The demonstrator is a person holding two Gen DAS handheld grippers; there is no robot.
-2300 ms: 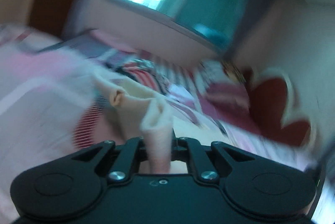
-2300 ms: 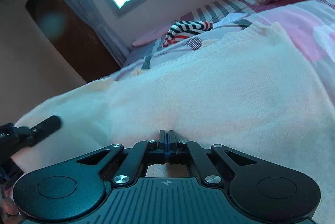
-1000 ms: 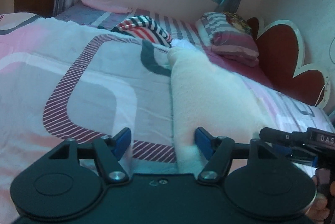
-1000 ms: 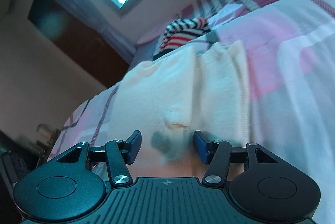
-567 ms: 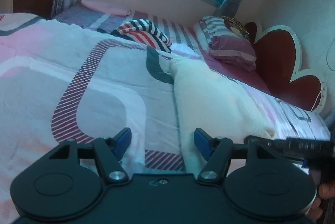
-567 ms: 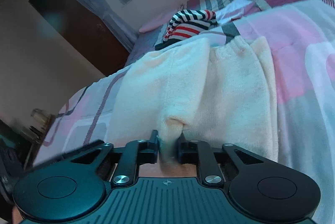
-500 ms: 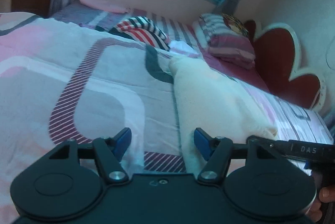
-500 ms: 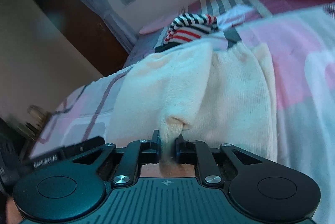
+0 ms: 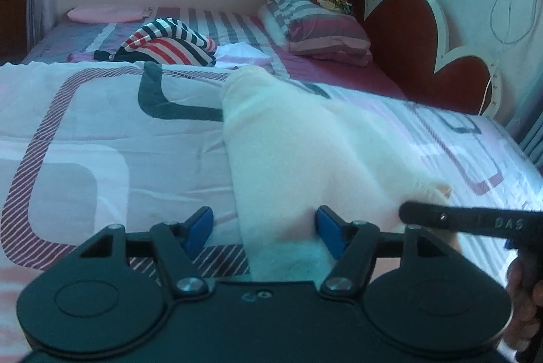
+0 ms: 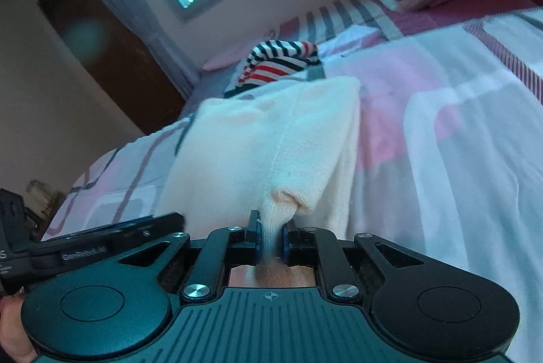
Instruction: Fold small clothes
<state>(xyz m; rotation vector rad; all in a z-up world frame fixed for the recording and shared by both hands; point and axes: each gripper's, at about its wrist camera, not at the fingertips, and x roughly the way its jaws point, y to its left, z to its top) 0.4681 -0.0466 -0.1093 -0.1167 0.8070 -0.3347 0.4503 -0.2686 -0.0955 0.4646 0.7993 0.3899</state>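
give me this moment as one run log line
task: fold small clothes | right gripper: shut on cream garment | left gripper: open at its near edge | surface: bedspread

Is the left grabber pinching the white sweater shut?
No, the left gripper has its blue pads wide apart, with the near edge of the cream sweater lying loose between them.

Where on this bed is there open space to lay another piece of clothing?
The widest bare stretch is the patterned quilt left of the cream garment, below the striped shirt. Another free patch lies to the garment's right, toward the headboard. It is crowded by the pillow and at the near edge, where the right gripper pinches the garment beside the open left gripper.
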